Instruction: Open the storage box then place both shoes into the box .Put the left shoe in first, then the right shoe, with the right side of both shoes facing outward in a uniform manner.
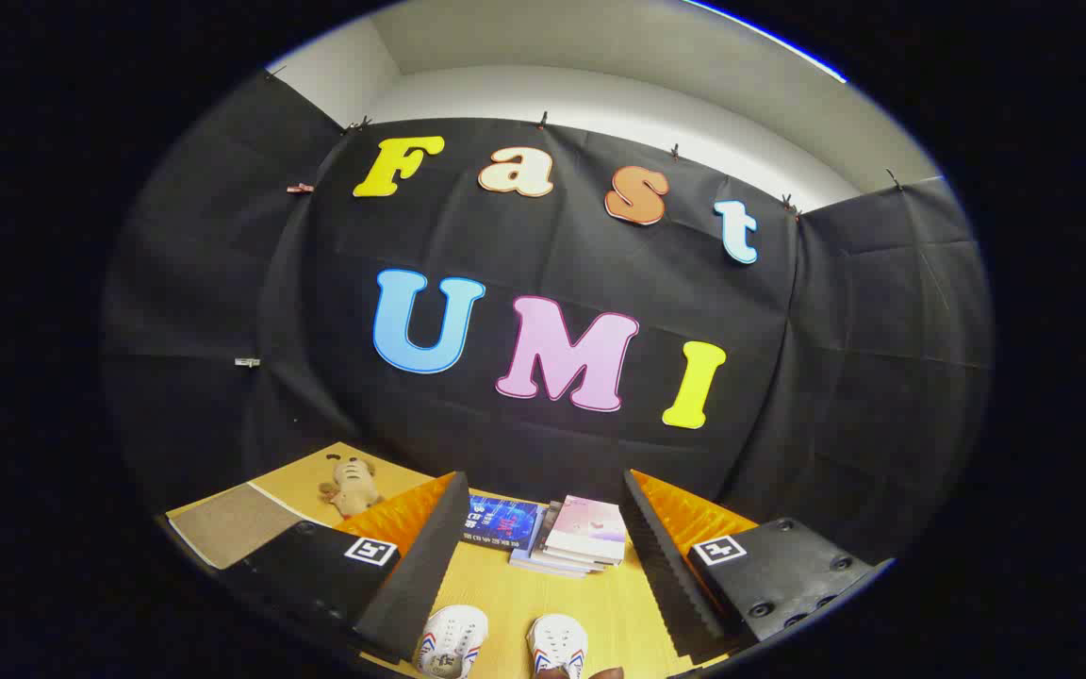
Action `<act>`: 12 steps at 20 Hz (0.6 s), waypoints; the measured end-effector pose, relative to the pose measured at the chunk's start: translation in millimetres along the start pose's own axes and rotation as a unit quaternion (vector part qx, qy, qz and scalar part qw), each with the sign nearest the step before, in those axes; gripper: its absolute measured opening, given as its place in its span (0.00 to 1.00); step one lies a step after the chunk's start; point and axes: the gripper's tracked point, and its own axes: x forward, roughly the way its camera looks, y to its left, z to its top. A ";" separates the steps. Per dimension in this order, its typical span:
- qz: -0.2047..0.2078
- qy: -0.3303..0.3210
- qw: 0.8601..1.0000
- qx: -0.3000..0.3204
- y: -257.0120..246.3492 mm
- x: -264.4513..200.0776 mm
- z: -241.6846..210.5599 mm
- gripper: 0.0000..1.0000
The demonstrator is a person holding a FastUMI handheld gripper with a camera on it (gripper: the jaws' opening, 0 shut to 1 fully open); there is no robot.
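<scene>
Jaws spread wide, nothing between them but open counter [505,604]; the gripper [543,556] is held above the wood-grain surface, looking toward the black cloth wall [543,424]. Two white sneakers with red and blue side stripes sit low between the fingers: left shoe [451,641] close to the left finger [411,566], right shoe [559,646] just beside it with a gap of counter between them, toes pointing toward the wall, both partly cut off at the bottom. Neither finger touches a shoe. A dark reddish bit [600,673] shows right at the lower edge next to the right shoe, cannot tell what it is. Beyond the shoes, near the wall, a stack of books [583,538] with a pink cover on top; a dark blue book [501,523] lies flat touching its left side. Off past the left finger, a small beige plush toy [351,483] lies on the counter, and a grey-brown mat [227,523] sits just beside it. Storage box cannot be made out here.
</scene>
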 end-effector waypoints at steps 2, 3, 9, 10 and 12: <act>-0.001 0.000 1.000 -0.001 -1.7 -2.0 -0.2 0.97; -0.001 0.002 1.000 -0.001 -2.1 -2.4 -1.9 0.97; -0.002 0.007 1.000 0.002 -4.6 -6.1 -4.2 0.97; -0.001 0.008 1.000 0.002 -3.9 -6.2 -4.5 0.97; 0.002 0.011 1.000 0.003 -2.4 -7.0 -4.9 0.97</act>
